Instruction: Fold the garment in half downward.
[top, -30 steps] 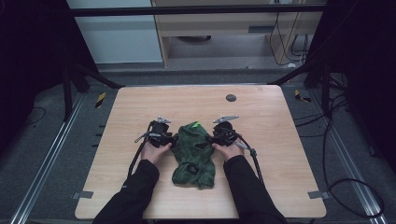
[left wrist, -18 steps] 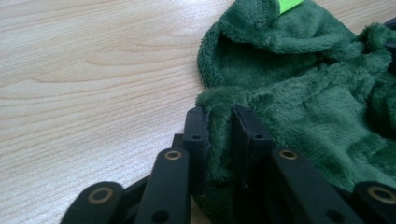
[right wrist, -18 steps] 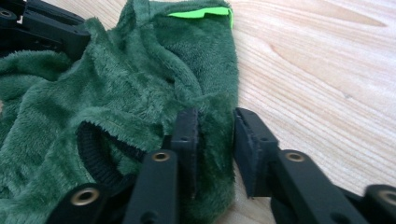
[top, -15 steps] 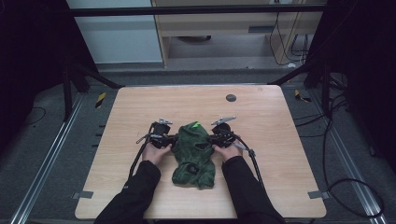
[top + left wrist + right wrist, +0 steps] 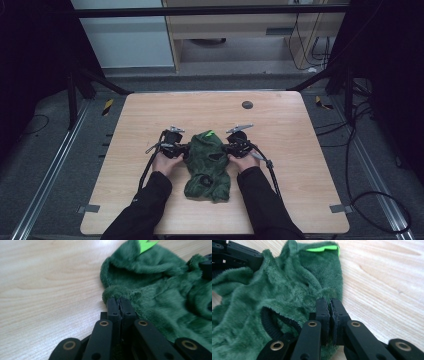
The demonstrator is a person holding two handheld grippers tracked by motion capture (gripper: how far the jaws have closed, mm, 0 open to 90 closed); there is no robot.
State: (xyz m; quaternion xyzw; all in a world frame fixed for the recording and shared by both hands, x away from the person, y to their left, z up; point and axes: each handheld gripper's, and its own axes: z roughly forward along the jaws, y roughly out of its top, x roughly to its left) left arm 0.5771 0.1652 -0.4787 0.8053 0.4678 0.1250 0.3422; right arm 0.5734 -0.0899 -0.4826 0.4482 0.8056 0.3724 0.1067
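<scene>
one fuzzy dark green garment point(image 5: 207, 165) crumpled at the middle of one pale wooden desk point(image 5: 300, 165), left hand-held gripper point(image 5: 119, 300) and right hand-held gripper point(image 5: 329, 301) just closed, each pinching the garment's opposite edge, one bright green tag point(image 5: 322, 248) at its far end

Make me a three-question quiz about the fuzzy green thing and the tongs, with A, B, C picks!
1. Where does the garment lie?
A. on the floor
B. on the table, between the two tongs
C. on a shelf

2. What colour is the small tag at its far end?
A. bright green
B. red
C. white

3. How do the left tongs and right tongs stand?
A. both wide open, off the cloth
B. one open, one shut
C. both shut on the garment's edges

Answers:
1. B, the high view shows it on the wood with a hand at each side.
2. A, it shows lime green in both gripper views.
3. C, in each gripper view the jaws have just closed and pinch plush at their tips.
</scene>
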